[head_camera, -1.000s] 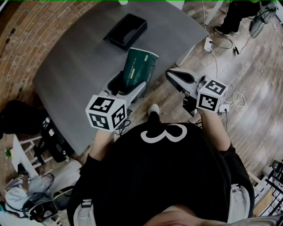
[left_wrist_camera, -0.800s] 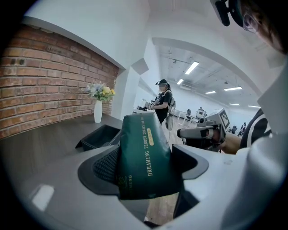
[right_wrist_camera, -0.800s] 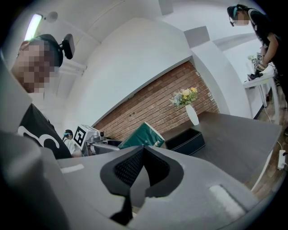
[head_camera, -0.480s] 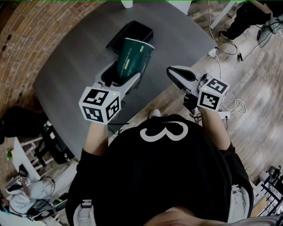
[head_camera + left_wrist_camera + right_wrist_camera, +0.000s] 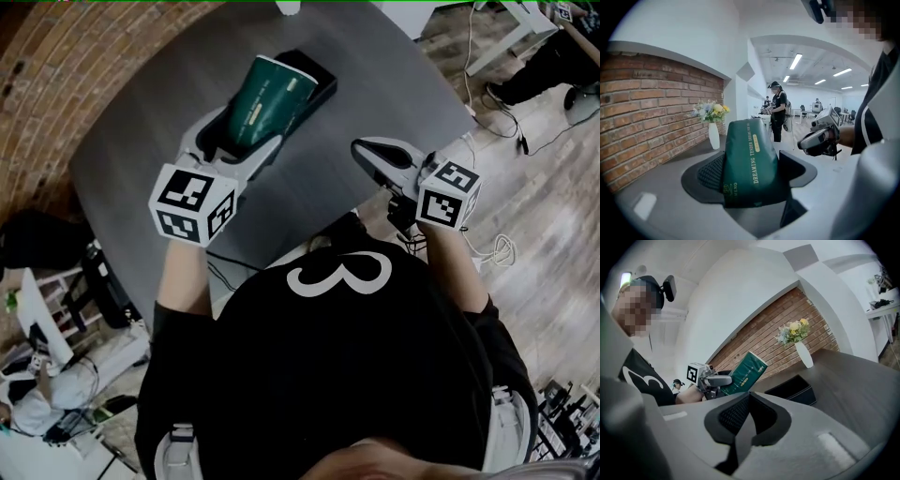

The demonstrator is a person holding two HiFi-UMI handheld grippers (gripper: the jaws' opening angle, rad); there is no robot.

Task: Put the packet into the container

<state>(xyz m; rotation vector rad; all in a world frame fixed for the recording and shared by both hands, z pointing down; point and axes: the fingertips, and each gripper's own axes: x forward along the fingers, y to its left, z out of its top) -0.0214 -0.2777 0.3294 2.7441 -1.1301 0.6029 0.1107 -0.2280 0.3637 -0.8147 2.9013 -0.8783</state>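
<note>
A dark green packet (image 5: 267, 98) with gold print sits between the jaws of my left gripper (image 5: 246, 141), which is shut on its lower end. The packet (image 5: 751, 164) stands upright between the black pads and leans away from me. It hangs over the near end of the black container (image 5: 322, 81) on the grey table (image 5: 141, 131). My right gripper (image 5: 375, 155) is shut with nothing in it, held off the table's right edge. The right gripper view shows the packet (image 5: 747, 371), the left gripper (image 5: 717, 379) and the container (image 5: 792, 389) beyond its closed pads (image 5: 747, 416).
A white vase of flowers (image 5: 712, 126) stands at the table's far end, by the brick wall (image 5: 47, 66). A person (image 5: 778, 117) stands further back in the room. Cables and a power strip lie on the wooden floor (image 5: 525, 187) to the right.
The left gripper has carried the packet forward across the table, from short of the container to over its near end. The right gripper has hardly moved.
</note>
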